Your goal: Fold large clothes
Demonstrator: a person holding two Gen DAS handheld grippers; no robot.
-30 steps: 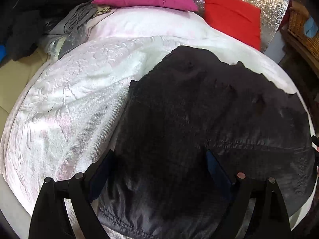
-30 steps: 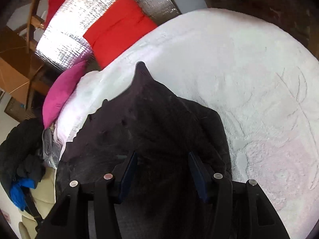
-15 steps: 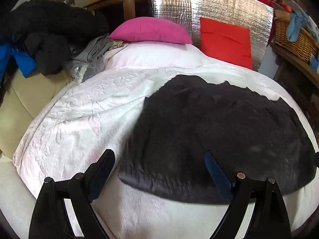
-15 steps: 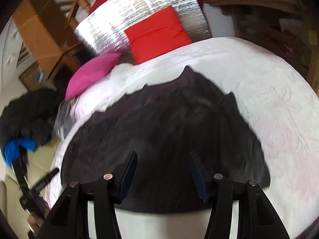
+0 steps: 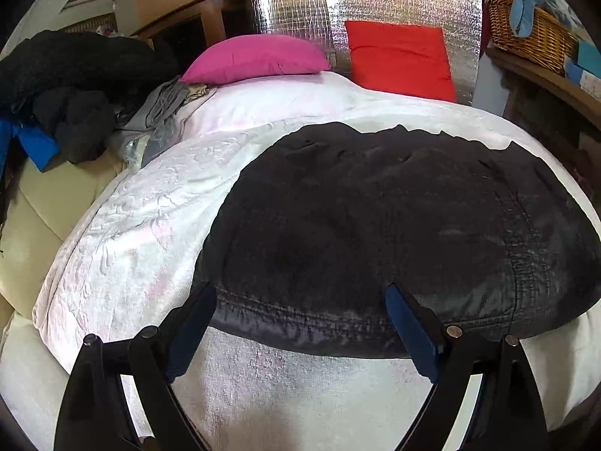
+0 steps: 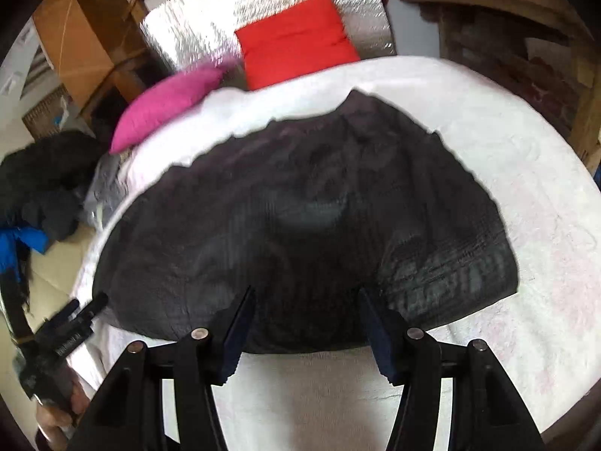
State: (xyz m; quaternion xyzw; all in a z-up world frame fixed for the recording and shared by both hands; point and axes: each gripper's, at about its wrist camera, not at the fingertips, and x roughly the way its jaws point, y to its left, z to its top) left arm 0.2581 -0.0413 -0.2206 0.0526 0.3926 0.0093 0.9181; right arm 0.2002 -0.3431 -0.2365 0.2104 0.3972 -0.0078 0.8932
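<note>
A large black garment (image 5: 394, 225) lies spread flat on the white bedspread (image 5: 131, 233), its stitched hem toward me. My left gripper (image 5: 300, 300) is open and empty, held just short of the hem near its left end. In the right wrist view the same garment (image 6: 300, 218) fills the middle of the bed. My right gripper (image 6: 306, 300) is open and empty at the garment's near edge. The left gripper also shows in the right wrist view (image 6: 71, 327), at the lower left, held in a hand.
A pink pillow (image 5: 259, 58) and a red cushion (image 5: 398, 58) lean on a silver foil panel (image 5: 375, 0) at the head of the bed. Dark and grey clothes (image 5: 75, 86) are piled at the left. A wicker basket (image 5: 533, 34) sits on a shelf at the right.
Both grippers have pulled back from over the garment toward the near bed edge. The garment now lies flat with bare bedspread in front of it. Both grippers stayed open.
</note>
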